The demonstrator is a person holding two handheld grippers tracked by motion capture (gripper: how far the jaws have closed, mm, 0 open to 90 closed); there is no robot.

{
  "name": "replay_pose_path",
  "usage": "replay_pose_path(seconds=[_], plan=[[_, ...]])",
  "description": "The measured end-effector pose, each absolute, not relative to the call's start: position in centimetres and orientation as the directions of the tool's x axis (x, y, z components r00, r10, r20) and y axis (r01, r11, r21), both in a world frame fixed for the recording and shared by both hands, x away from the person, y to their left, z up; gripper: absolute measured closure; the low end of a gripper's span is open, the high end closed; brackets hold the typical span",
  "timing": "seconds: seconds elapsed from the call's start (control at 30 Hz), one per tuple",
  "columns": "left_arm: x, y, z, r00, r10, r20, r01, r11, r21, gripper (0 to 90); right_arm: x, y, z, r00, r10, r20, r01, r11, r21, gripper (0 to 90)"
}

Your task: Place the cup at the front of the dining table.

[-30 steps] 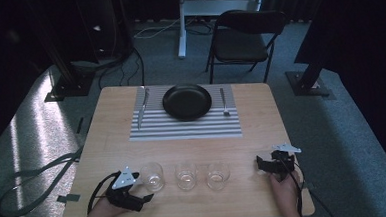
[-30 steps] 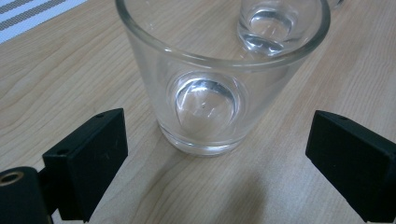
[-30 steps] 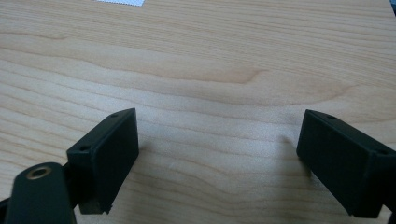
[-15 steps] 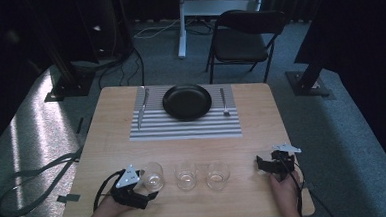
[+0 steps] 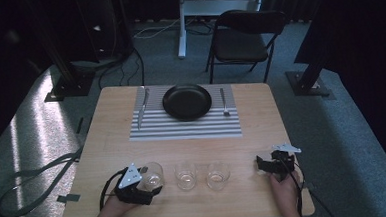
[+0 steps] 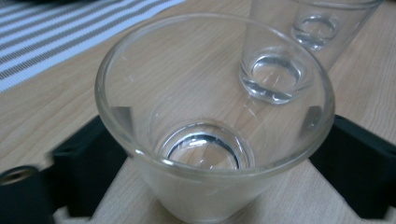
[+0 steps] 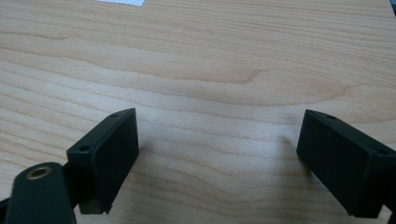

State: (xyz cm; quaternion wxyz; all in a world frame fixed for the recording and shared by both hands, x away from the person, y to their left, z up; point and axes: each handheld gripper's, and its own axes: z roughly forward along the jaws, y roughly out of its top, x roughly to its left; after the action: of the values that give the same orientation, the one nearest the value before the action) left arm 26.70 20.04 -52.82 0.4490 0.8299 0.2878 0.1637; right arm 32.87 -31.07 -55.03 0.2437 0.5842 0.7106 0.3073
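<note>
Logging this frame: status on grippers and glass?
Left gripper open, jaws flanking leftmost clear drinking glass, not clamped. Right gripper open, empty, on wooden table. Middle clear glass stands close beside.

Black folding chair [image 5: 245, 38] on dim grey carpet [image 5: 41, 121]

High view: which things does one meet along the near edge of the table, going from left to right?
left gripper → leftmost glass, which stands between its jaws → middle glass → right glass → right gripper, open above bare wood.
</note>
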Motion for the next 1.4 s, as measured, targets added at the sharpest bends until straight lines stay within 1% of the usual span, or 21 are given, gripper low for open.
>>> replay_pose_path(seconds=[0.07,0.1,0.3,0.47,0.5,0.53,0.97,1.4], plan=[[26.7,20.0,-52.8,0.781,0.625,0.013,0.331,-0.431,0.839,12.6,32.9,-31.1,-55.0,-0.198,0.980,0.013,0.681,0.128,0.721,12.2],[26.6,20.0,-52.8,0.775,0.631,0.026,0.313,-0.419,0.853,13.7,32.9,-31.1,-55.0,-0.199,0.980,0.013,0.680,0.129,0.721,12.2],[26.7,20.0,-52.9,0.765,0.644,-0.005,0.316,-0.369,0.874,14.9,32.9,-31.1,-55.0,-0.199,0.980,0.013,0.680,0.129,0.721,12.2],[26.7,19.9,-53.1,0.758,0.652,-0.007,0.317,-0.359,0.878,15.8,32.9,-31.1,-55.0,-0.199,0.980,0.013,0.680,0.129,0.721,12.2],[26.7,19.9,-53.1,0.749,0.662,-0.034,0.334,-0.334,0.881,16.3,32.9,-31.1,-55.0,-0.199,0.980,0.013,0.680,0.129,0.721,12.2],[26.7,19.9,-53.1,0.739,0.672,-0.040,0.338,-0.320,0.885,18.7,32.9,-31.1,-55.0,-0.199,0.980,0.013,0.680,0.129,0.721,12.2],[26.2,19.1,-53.1,0.698,0.716,-0.011,0.343,-0.321,0.883,19.5,32.9,-31.1,-55.0,-0.199,0.980,0.013,0.680,0.128,0.721,12.2],[26.2,18.6,-52.6,0.707,0.707,0.001,0.349,-0.350,0.869,19.8,32.9,-31.1,-55.0,-0.199,0.980,0.013,0.680,0.129,0.721,12.2]])
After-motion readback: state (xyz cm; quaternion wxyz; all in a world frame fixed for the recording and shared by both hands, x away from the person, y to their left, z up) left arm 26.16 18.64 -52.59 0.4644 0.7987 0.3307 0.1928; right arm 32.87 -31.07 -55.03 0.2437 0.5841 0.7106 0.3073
